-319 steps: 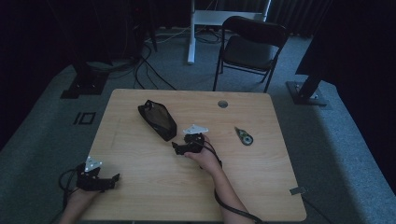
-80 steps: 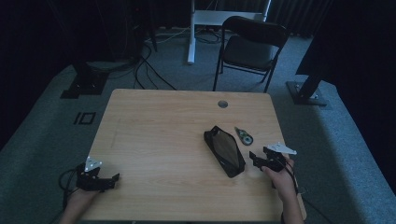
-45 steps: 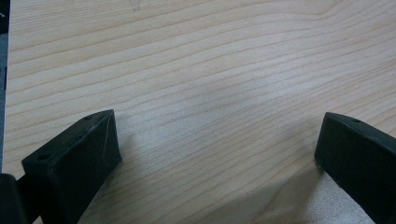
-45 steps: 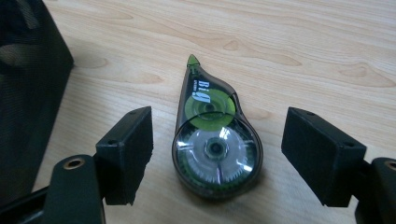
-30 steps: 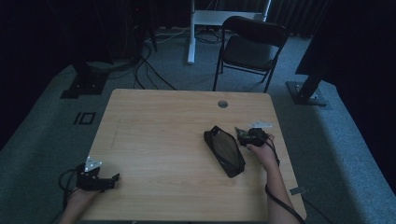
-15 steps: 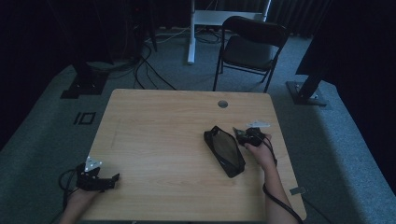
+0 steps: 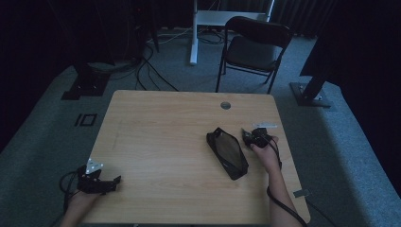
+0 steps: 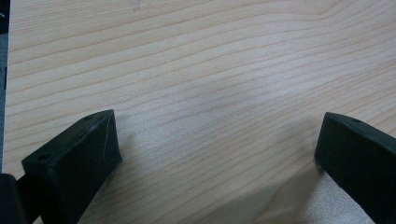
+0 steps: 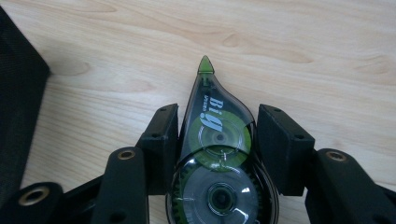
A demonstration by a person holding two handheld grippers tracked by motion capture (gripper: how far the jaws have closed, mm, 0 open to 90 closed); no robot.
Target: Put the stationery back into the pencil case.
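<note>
Your right gripper (image 9: 217, 140) has its fingers closed against both sides of the correction tape dispenser (image 9: 217, 154), which lies flat on the worktop (image 7: 165, 127) just beside the black zip pouch (image 7: 227, 152). Your left gripper (image 8: 215, 149) rests at the near left edge, fingers wide apart on nothing. Looks like the pick step. Next, probably lift the dispenser clear and carry it to the pouch; keep the squeeze firm, since the shell looks smooth.

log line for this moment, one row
right gripper: closing around correction tape | pouch: beside it, on table | left gripper: open, idle
</note>
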